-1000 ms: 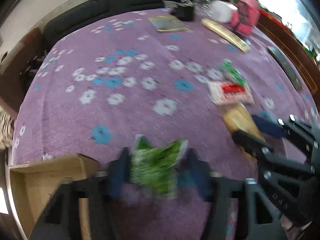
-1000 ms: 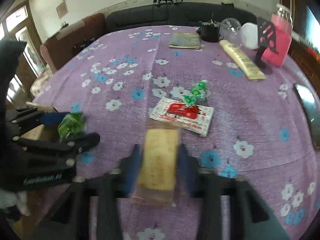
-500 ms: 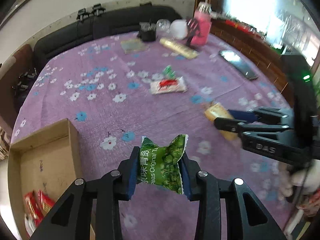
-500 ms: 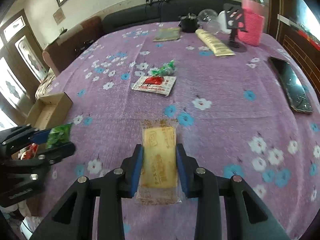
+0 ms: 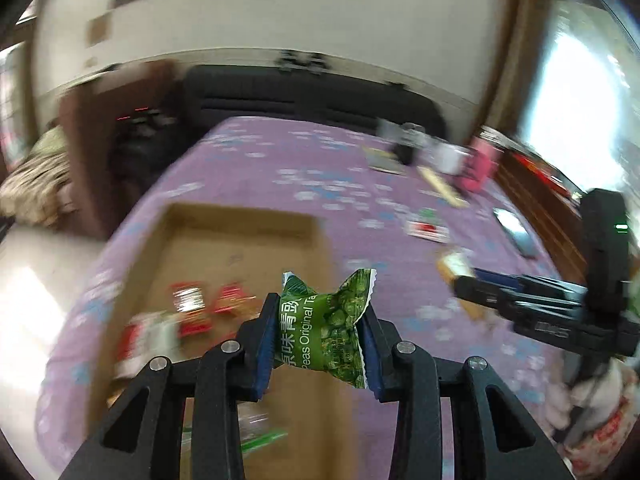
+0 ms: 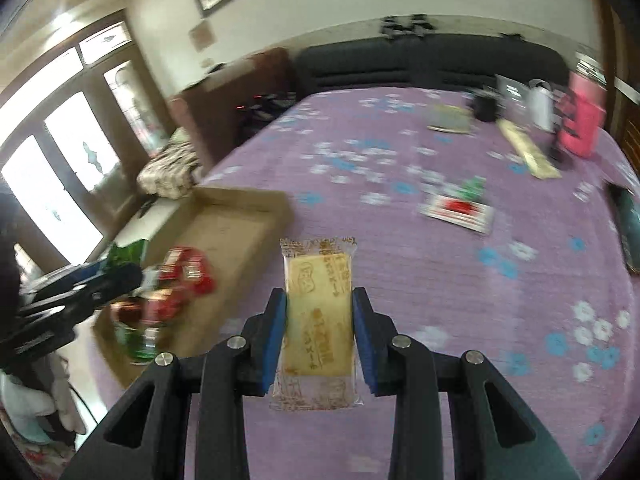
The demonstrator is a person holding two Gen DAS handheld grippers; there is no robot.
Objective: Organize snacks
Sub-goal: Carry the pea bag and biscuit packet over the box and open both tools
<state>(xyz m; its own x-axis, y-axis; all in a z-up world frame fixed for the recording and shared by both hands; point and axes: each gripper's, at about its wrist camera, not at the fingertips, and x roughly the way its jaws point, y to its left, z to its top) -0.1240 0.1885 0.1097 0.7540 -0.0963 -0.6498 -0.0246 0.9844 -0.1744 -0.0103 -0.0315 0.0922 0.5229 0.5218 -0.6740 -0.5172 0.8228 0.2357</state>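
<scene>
Snacks aloft: left gripper (image 5: 320,338) pinches soft, light pea packet (image 5: 330,330) mid-body; right gripper (image 6: 319,338) clamps brittle cracker (image 6: 318,320) edgewise.

We see a crinkled green pea packet (image 5: 328,332) held upright above the open cardboard box (image 5: 224,256), where red packets (image 5: 192,312) lie. A clear-wrapped yellow biscuit (image 6: 318,320) stands lengthwise to its right. Farther off, a red-and-white packet (image 6: 460,210) lies flat beside a small green one (image 6: 474,188).
</scene>
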